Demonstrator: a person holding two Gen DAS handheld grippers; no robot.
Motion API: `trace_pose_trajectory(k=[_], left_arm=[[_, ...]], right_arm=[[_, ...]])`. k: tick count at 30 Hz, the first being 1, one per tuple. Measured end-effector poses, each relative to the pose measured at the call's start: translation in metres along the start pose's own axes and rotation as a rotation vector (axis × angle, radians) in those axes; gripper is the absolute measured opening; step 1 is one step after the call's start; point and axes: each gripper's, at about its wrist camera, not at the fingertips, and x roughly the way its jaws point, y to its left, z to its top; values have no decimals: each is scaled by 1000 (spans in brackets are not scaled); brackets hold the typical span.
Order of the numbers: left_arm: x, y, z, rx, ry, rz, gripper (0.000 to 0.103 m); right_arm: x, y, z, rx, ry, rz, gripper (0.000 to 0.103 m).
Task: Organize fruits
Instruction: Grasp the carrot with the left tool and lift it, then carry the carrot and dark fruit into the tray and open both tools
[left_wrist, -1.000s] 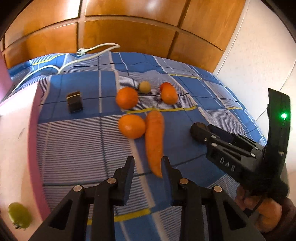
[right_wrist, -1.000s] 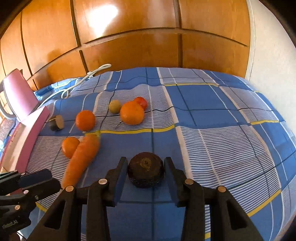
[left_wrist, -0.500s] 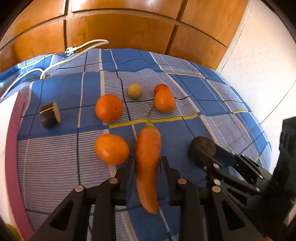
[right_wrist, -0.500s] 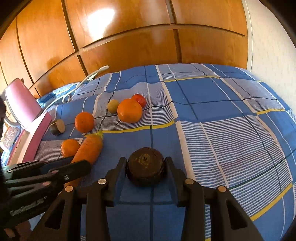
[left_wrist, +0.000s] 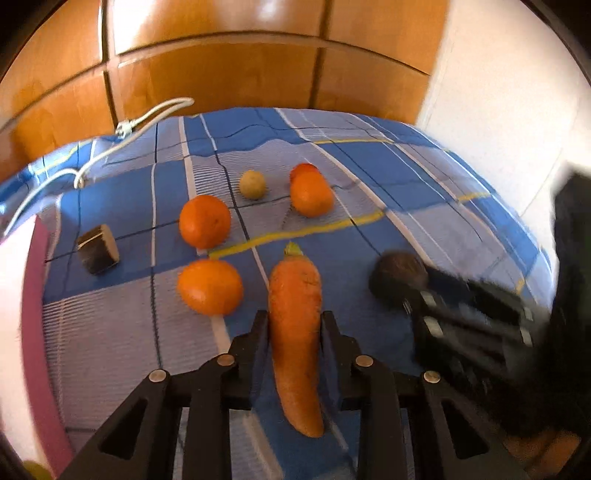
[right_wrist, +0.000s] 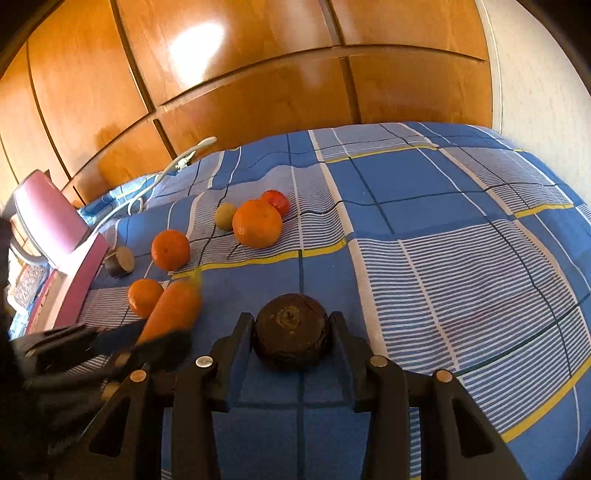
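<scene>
Left wrist view: left claw (left_wrist: 294, 325) pinches carrot (left_wrist: 295, 332) on the blue plaid bedspread (left_wrist: 388, 177), beside an orange (left_wrist: 209, 286). Right claw (right_wrist: 291, 325) pinches dark round fruit (right_wrist: 291, 336).

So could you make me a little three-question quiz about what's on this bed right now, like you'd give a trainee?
1. True or false: the left gripper has its fingers closed on the carrot.
2. What sits between the right gripper fingers?
A. an orange
B. a dark round fruit
C. the white cable
3. How many oranges lie loose on the blue checked bedspread?

Key
1. True. The carrot runs lengthwise between the fingers.
2. B, the dark round fruit.
3. Three: one beside the carrot, one behind it, and one in front of the small red fruit.
</scene>
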Motion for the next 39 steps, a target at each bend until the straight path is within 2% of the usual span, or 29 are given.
trace_pose_trajectory(k=[5, 11, 17, 25, 32, 39], left_arm=[[-19, -2, -34, 33, -32, 27, 28], [-16, -5, -40, 51, -58, 62, 28], [-19, 4, -39, -11, -42, 29, 27], [-36, 16, -51, -60, -32, 49, 27], [-63, 22, -55, -62, -89, 82, 27], [-96, 37, -52, -100, -167, 129, 27]], right_arm=[[0, 1, -1, -9, -3, -8, 42], [3, 9, -1, -65, 8, -60, 42], [4, 16, -1, -111, 11, -106, 42], [0, 24, -6, -149, 15, -133, 42], [-10, 41, -19, -167, 29, -96, 41], [-15, 55, -17, -113, 74, 1, 41]])
